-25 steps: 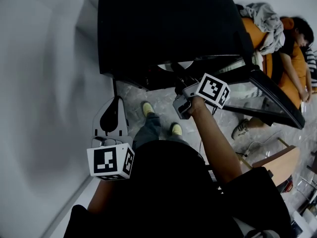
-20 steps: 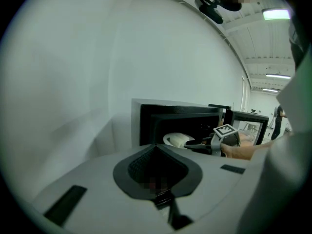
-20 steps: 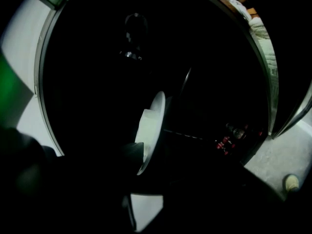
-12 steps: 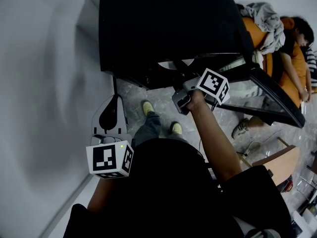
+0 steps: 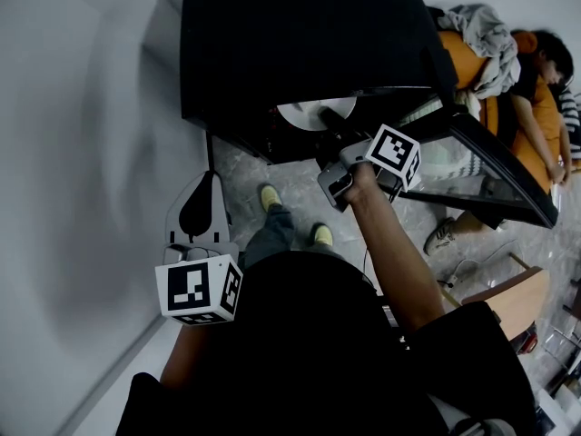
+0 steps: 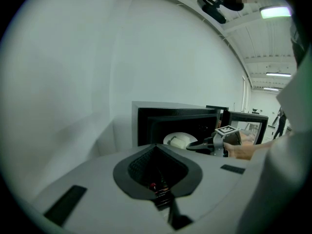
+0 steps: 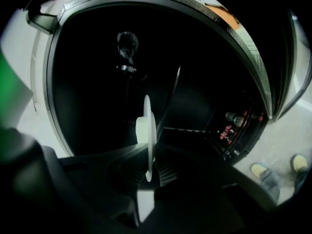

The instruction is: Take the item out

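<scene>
the left gripper [image 5: 209, 187], at the lower left of the head view, hangs idle with its jaws together and nothing in them. the right gripper [image 7: 147, 161] is closing its jaws on the near rim of the round white ceramic plate [image 5: 301, 114], and the pads seem to touch it. the plate carries a pale lump [image 6: 181, 142] and sits inside the black box-shaped oven [image 5: 300, 34] at upper centre, whose glass door [image 5: 486, 184] is swung open. reaching and gripping look done; pulling the plate out remains. what the lump is, and the dark oven interior, cannot be made out.
</scene>
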A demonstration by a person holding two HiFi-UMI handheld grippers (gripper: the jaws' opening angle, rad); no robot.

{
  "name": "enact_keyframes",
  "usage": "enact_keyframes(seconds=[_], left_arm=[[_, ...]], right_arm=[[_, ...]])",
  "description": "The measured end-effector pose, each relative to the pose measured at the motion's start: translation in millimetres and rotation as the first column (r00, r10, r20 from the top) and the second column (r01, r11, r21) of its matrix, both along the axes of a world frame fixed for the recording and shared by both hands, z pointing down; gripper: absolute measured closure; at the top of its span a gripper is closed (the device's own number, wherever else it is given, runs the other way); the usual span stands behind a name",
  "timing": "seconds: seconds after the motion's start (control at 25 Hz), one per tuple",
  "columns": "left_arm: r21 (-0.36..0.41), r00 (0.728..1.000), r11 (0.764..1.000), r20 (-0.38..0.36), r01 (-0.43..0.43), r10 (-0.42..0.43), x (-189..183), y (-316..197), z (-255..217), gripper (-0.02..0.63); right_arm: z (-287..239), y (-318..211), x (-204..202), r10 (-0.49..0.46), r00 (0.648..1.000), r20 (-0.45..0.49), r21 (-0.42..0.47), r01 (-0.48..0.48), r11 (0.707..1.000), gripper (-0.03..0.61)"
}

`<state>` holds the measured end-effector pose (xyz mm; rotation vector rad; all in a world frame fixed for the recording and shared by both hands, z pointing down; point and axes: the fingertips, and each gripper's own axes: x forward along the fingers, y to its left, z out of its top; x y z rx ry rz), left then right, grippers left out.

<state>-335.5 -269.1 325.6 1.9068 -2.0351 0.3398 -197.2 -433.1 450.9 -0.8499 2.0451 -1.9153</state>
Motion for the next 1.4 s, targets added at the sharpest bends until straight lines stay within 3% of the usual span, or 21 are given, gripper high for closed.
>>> enact_keyframes(seconds=[0.32,0.84,1.2,1.4], left_arm=[[0.015,1.0,1.0,0.004,-0.005,0.005,2.6,-5.5,-18.5,0.604],[0.08,0.999,0.996,0.007,-0.042,0.041,91.2,61.4,-14.5,0.605],[0.137,0.999,0.99,0.021,-0.036,0.033,186.1,131.8,-64.6,0.604],[0.149,0.999,0.988,0.025,-0.034,0.03,185.0,134.9,-66.3,0.604]], right_arm=[[-20.3,19.8,3.4,-0.05,0.998,0.04,-0.033,0.052,0.998,0.552],[-48.3,112.0,105.3,-0.118,0.991,0.067,-0.013,0.119,0.993,0.551],[-142.2,191.7,219.0,-0.154,0.984,0.085,0.066,0.149,0.987,0.549],[-156.1,205.5,235.4,-0.16,0.984,0.076,0.069,0.155,0.986,0.549]])
